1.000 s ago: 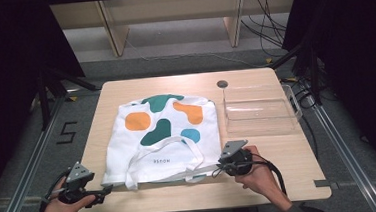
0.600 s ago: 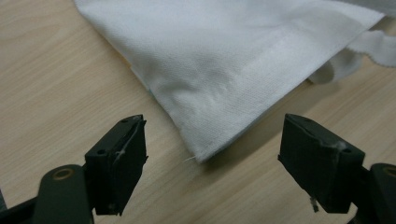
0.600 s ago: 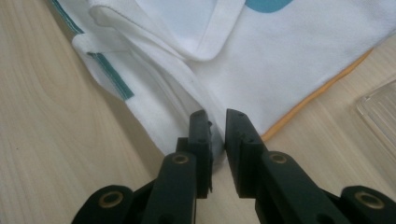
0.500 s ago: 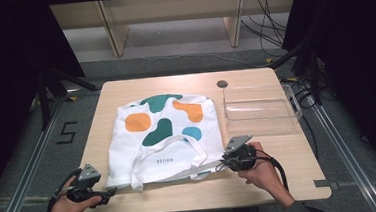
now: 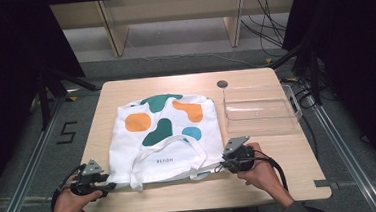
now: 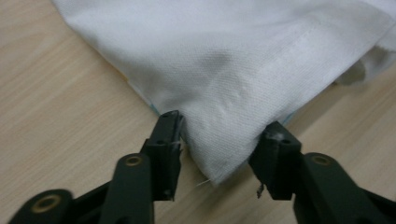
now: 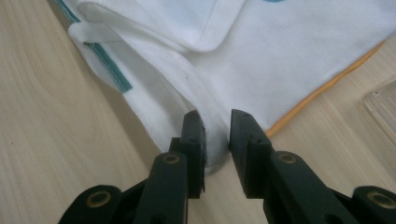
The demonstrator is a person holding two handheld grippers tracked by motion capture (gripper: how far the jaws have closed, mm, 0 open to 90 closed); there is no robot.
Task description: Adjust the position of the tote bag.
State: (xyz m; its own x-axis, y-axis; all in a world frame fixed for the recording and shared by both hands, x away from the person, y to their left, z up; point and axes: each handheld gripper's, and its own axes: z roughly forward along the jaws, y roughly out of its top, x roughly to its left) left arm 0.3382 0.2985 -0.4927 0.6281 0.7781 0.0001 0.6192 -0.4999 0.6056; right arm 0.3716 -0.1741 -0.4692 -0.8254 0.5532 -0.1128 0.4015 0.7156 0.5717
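A white tote bag (image 5: 163,133) with orange, green and blue blobs lies flat on the wooden table (image 5: 281,179), handles toward the near edge. My left gripper (image 5: 112,185) is at its near-left corner. In the left gripper view that white corner (image 6: 224,56) lies between the jaws of the left gripper (image 6: 223,128), which have just been closing and flank it without pinching it. My right gripper (image 5: 219,166) is at the near-right corner. In the right gripper view the right gripper (image 7: 217,122) has just been opening, and a ridge of the bag's fabric (image 7: 289,51) sits in its narrow gap.
A clear plastic tray (image 5: 259,111) stands to the right of the bag, with a small dark disc (image 5: 222,83) behind it. The table's near edge runs just below both hands. Wooden shelving stands beyond the far edge.
My left gripper has moved right and slightly down onto the bag's near-left corner. The right hand has stayed at the near-right corner.
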